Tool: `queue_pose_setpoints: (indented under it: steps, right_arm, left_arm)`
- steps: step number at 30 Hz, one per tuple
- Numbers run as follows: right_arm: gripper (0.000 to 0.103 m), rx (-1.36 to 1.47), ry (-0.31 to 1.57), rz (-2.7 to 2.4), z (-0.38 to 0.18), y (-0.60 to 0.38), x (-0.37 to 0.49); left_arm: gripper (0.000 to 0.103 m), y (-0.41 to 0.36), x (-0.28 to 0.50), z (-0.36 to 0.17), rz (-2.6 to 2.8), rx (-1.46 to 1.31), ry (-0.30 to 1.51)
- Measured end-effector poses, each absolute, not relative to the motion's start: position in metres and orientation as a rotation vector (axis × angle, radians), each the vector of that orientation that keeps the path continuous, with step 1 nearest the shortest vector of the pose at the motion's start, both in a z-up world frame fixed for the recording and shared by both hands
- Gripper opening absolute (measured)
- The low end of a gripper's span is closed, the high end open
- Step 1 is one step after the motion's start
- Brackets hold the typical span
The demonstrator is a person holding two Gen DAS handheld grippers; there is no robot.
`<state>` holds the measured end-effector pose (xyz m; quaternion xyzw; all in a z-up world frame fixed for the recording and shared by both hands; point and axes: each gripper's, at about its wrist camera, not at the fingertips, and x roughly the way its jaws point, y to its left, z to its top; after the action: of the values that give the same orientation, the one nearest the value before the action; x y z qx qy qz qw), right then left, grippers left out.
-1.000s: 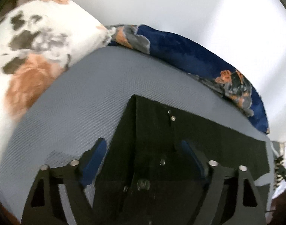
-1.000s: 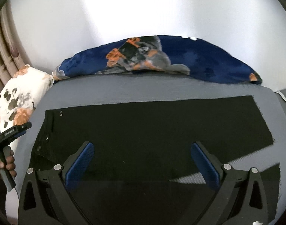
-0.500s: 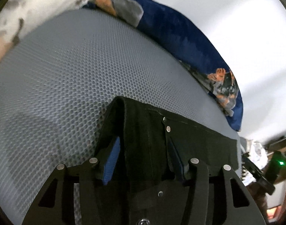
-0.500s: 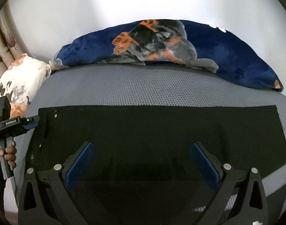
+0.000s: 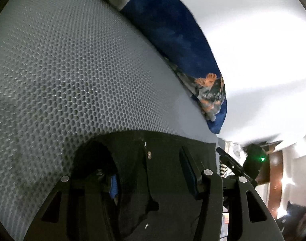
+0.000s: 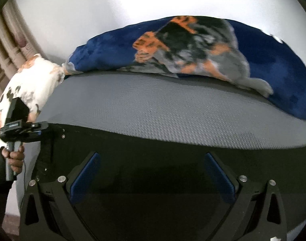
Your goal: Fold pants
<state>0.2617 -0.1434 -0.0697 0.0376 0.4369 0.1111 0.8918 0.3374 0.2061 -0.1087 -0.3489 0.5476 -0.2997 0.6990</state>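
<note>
- Only the right wrist view showed the black pants [image 6: 173,160] laid out long across the grey honeycomb-mesh mattress [image 6: 163,110], with the left gripper [image 6: 35,129] at their waistband end.
- Up close, the left gripper [image 5: 151,172] had its blue-padded fingers part-closed about a raised fold of waistband; whether they pinched it I could not tell.
- Over the dark cloth, the right gripper [image 6: 153,176] stood wide open, holding nothing.
- Behind, a plush navy blanket [image 6: 253,60] and a white blotched pillow [image 6: 32,84] lined the wall.

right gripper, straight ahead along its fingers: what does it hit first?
Most likely the black pants, which already lie between the open fingers of the right gripper. Beyond them come the grey mesh mattress and the blue blanket; depth is unclear.
</note>
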Motion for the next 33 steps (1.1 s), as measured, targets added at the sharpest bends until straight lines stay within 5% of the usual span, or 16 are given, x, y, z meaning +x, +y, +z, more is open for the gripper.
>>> queue_pose_setpoints:
  steps: [7, 11, 21, 27, 33]
  right_arm:
    - [0.103, -0.029, 0.918, 0.347, -0.075, -0.138, 0.287]
    - [0.103, -0.138, 0.949, 0.423, -0.084, -0.137, 0.299]
    - [0.093, -0.272, 1.103, 0.777, -0.094, -0.125, 0.335]
    - [0.079, -0.346, 1.196, 0.997, -0.103, -0.098, 0.351]
    - [0.054, -0.421, 1.255, 1.060, -0.116, -0.101, 0.351]
  left_arm:
    - [0.049, 0.187, 0.342, -0.106, -0.630, -0.710, 1.192]
    - [0.008, 0.182, 0.335, -0.095, -0.587, -0.606, 1.158]
    - [0.008, 0.169, 0.291, -0.023, -0.659, -0.441, 0.942]
    - [0.008, 0.168, 0.278, -0.004, -0.649, -0.387, 0.926]
    - [0.008, 0.163, 0.271, 0.007, -0.616, -0.357, 0.921]
